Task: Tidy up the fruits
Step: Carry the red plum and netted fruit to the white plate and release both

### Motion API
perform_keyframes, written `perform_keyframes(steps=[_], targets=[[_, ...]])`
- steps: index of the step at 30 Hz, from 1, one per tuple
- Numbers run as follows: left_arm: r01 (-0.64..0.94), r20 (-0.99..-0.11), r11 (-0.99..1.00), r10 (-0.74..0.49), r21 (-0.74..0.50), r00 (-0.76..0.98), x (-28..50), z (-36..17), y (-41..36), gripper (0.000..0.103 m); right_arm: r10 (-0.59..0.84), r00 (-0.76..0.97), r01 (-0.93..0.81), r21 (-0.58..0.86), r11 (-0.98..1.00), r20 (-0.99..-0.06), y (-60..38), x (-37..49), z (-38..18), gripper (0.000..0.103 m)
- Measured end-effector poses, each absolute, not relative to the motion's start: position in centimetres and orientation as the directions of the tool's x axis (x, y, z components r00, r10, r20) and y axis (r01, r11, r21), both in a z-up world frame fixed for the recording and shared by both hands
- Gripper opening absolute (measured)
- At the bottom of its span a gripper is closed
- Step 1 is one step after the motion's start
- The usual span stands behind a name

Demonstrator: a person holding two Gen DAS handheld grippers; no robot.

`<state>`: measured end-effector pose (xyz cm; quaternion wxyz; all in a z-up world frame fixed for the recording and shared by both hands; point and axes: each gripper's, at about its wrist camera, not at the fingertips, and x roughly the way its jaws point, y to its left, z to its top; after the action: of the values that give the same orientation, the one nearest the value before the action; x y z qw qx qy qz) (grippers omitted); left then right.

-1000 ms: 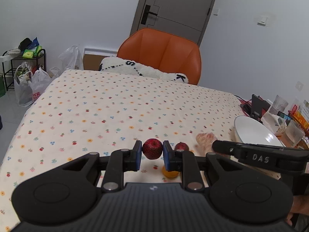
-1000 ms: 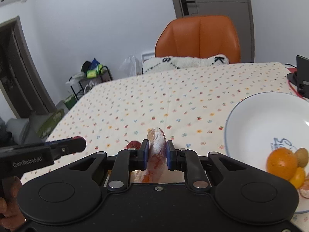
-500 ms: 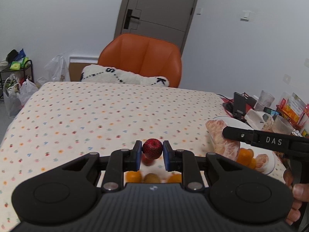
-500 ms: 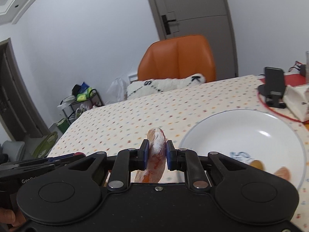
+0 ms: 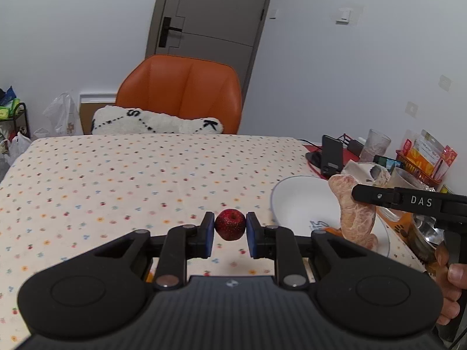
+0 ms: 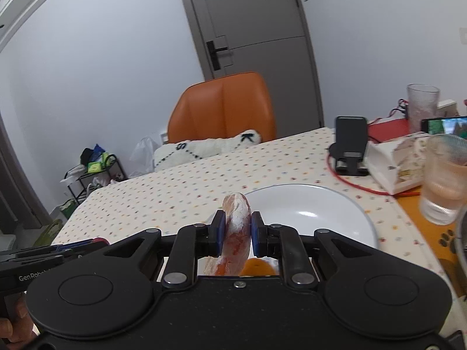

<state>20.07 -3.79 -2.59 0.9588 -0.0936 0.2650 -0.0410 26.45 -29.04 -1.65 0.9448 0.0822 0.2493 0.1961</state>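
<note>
My left gripper [image 5: 230, 229] is shut on a small dark red apple [image 5: 230, 224], held above the dotted tablecloth just left of the white plate [image 5: 303, 201]. My right gripper [image 6: 235, 232] is shut on a peeled pomelo segment [image 6: 237, 227], pale pink with white pith, held over the near rim of the white plate [image 6: 309, 207]. In the left wrist view the same pomelo segment [image 5: 351, 213] hangs over the plate's right part. An orange fruit [image 6: 258, 267] lies in the plate under the right gripper, mostly hidden.
Right of the plate stand a phone stand [image 6: 350, 145], a white box [image 6: 394, 163], two glasses [image 6: 443, 178] and snack packs [image 5: 426, 157]. An orange chair [image 5: 181, 96] with a white cushion [image 5: 157, 122] sits at the table's far edge. A hand [image 5: 451, 288] holds the right gripper's handle.
Both grippers have swung right toward the plate while keeping their fruit. The pomelo segment now hangs over the plate, and the loose fruits on the cloth have dropped out of the left view.
</note>
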Motion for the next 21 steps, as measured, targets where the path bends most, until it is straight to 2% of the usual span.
perform_keyframes(steps=[14,16,18,21], targets=[[0.093,-0.509,0.977,-0.180,-0.192,0.842,21.7,-2.9,-7.3,0.021,0.346,0.823,-0.248,0.262,0.933,-0.450,-33.1,27.2,-2.6,0.017],[0.099,-0.511,0.977,-0.185,-0.190,0.839,22.0,-3.0,-7.7,0.021,0.333,0.825,-0.224,0.278,0.934,-0.456,-33.6,27.5,-2.8,0.025],[0.106,-0.512,0.976,-0.191,-0.191,0.837,22.3,-3.1,-8.0,0.021,0.329,0.829,-0.215,0.285,0.934,-0.452,-34.0,27.5,-2.9,0.038],[0.113,-0.517,0.974,-0.200,-0.194,0.832,22.6,-3.4,-8.5,0.021,0.325,0.833,-0.215,0.279,0.936,-0.448,-34.3,27.1,-2.9,0.044]])
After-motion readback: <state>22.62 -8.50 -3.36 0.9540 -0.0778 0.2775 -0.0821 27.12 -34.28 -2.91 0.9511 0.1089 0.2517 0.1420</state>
